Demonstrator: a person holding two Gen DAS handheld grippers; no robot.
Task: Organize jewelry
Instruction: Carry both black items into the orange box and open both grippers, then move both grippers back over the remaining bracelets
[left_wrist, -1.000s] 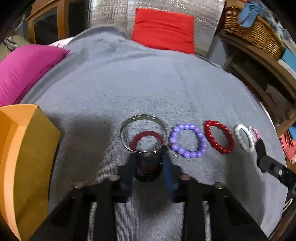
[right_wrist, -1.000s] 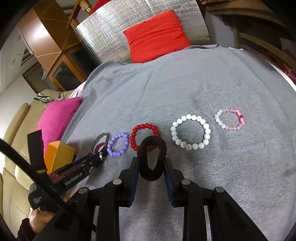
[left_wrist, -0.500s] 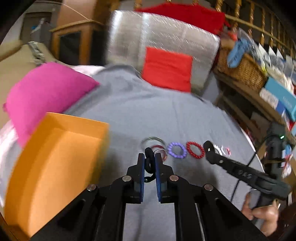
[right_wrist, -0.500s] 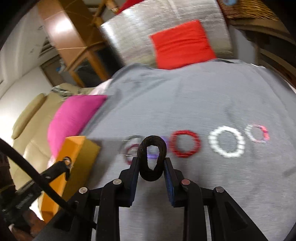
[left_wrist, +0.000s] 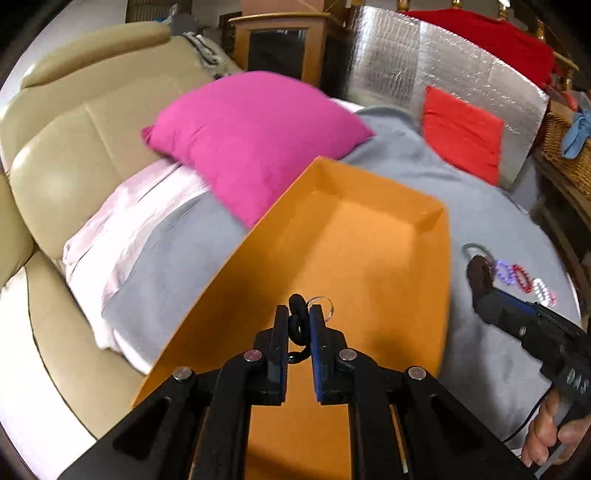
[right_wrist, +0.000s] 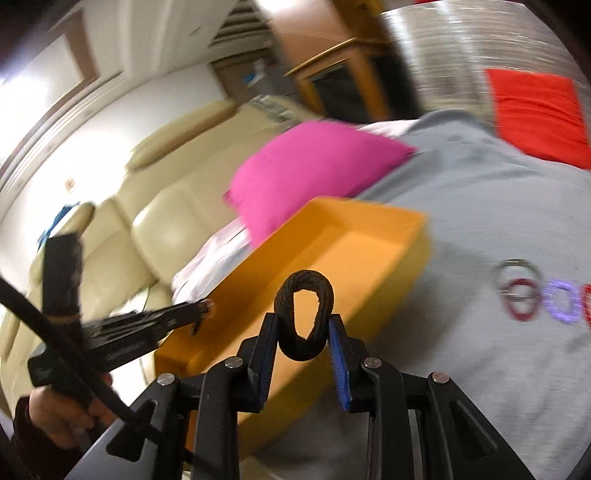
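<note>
My left gripper (left_wrist: 298, 317) is shut on a small black looped piece with a clear ring (left_wrist: 320, 305) and hovers over the orange box (left_wrist: 369, 236). My right gripper (right_wrist: 302, 325) is shut on a black hair tie (right_wrist: 303, 314), just right of the orange box (right_wrist: 354, 243); it also shows in the left wrist view (left_wrist: 480, 275). On the grey cloth lie a silver bangle (right_wrist: 517, 267) with a dark red bracelet (right_wrist: 521, 302) inside it, a purple bead bracelet (right_wrist: 561, 301), then a red one (left_wrist: 522, 275) and a white one (left_wrist: 540, 288).
A pink pillow (left_wrist: 255, 136) lies behind the box against a cream sofa (left_wrist: 66, 140). A red pillow (left_wrist: 461, 133) leans on a silver panel at the back. A wicker basket (left_wrist: 565, 155) stands on a shelf at the right.
Both grippers swung left from the bracelet row to the orange box, each still holding its item. The left one now hovers over the box's inside.
</note>
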